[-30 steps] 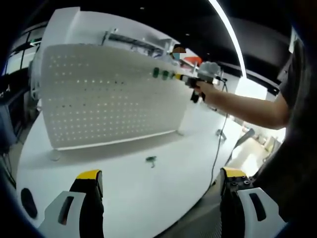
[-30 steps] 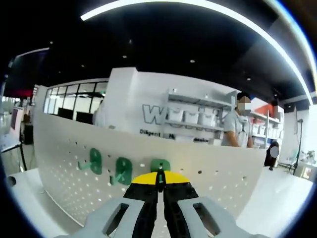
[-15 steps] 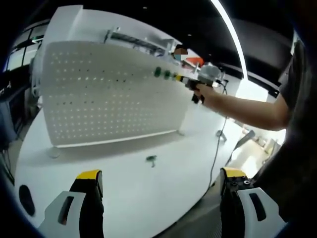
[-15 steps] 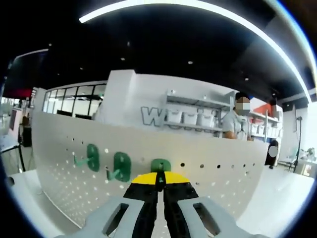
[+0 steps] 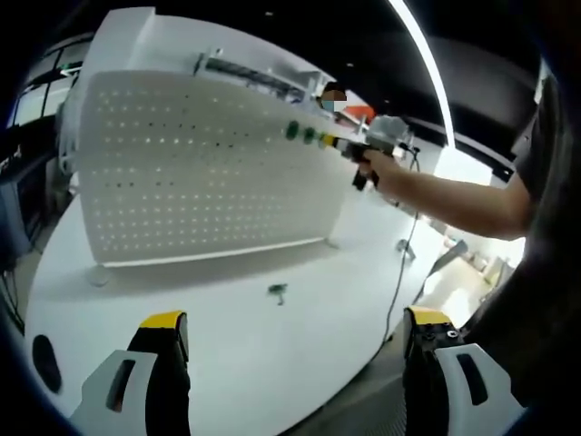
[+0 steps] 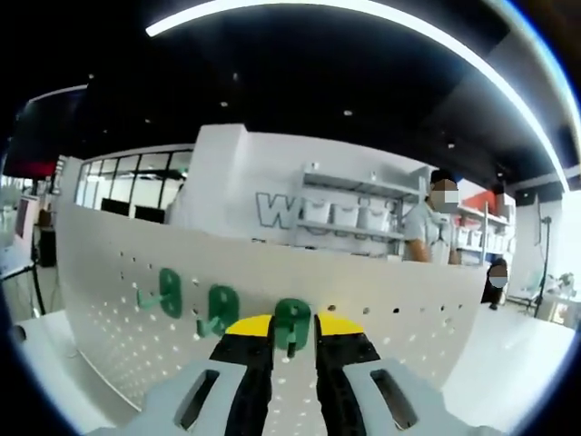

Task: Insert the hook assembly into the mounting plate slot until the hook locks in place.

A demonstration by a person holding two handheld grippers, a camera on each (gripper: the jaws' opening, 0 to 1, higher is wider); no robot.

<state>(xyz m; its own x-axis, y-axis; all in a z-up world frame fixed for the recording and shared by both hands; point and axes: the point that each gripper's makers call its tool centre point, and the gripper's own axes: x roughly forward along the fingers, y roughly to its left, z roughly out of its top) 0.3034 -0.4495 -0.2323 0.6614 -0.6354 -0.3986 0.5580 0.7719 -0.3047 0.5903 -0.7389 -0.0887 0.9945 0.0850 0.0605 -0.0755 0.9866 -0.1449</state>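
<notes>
While both grippers' jaws stand apart, a green hook (image 6: pixel 292 322) sits on the pegboard (image 6: pixel 118 300).

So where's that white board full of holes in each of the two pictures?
Left gripper view: the pegboard stands upright on the white table, upper left, seen from farther off.
Right gripper view: the pegboard spans the lower half, close up, right behind the right tool.
Shared landmark: the row of green hooks near its top edge, small in the left gripper view.
</notes>
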